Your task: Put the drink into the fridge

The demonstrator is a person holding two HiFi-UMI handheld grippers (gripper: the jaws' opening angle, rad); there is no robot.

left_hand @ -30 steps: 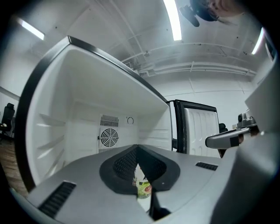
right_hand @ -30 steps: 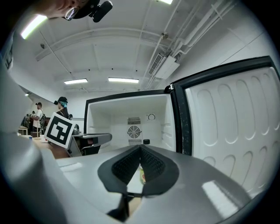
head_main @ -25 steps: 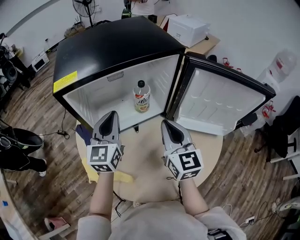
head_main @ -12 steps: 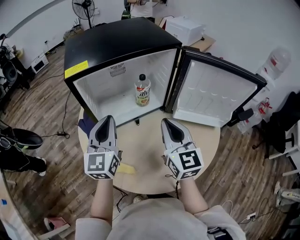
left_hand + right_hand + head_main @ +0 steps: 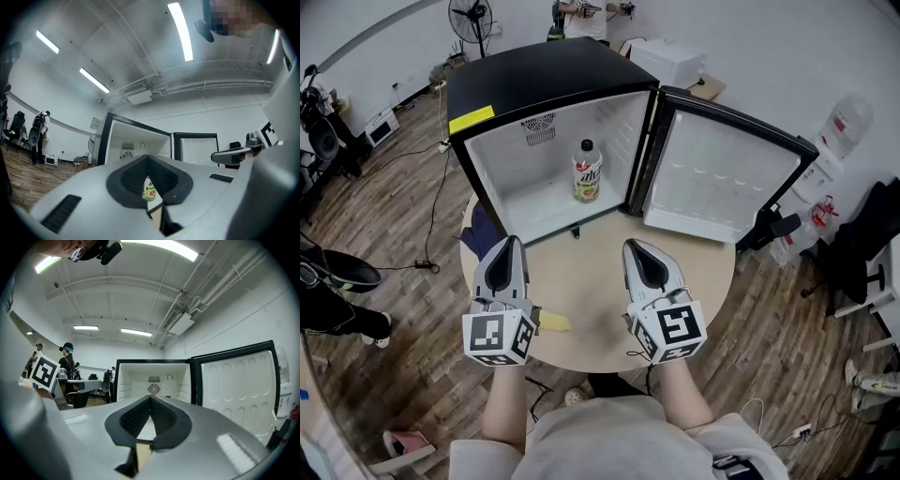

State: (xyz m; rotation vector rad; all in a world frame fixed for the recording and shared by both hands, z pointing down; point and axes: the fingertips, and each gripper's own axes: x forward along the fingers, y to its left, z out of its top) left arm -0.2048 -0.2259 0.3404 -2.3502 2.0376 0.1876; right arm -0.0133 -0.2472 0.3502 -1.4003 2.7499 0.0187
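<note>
The black mini fridge (image 5: 553, 84) stands on the round table (image 5: 600, 286) w/ its front wide open. Inside it's white & nearly bare. Its door (image 5: 722, 178) swings out to the right side, and no drinks sit in the door. So the fridge isn't shut yet.

The left gripper (image 5: 513, 246) & right gripper (image 5: 634, 247) hang over the near part of the table, side by side. Both point at the fridge but are well apart from it. In the left gripper view the fingers (image 5: 133, 174) are pressed together at the tips w/ nothing in them. The right gripper view shows the same: fingers (image 5: 164, 417) closed tight & empty.

The drink bottle (image 5: 587, 172) is inside the fridge. It stands up on the white fridge floor, abt in the middle, touching no wall. The left gripper view shows it far off past the tips, not between them.

So I think the big job is done: the drink is in. What's left is prob just shutting the door, tho the task doesn't ask for it.

A small yellow thing (image 5: 553, 322) lies on the table just beside the left gripper. Can't tell what it is.
</note>
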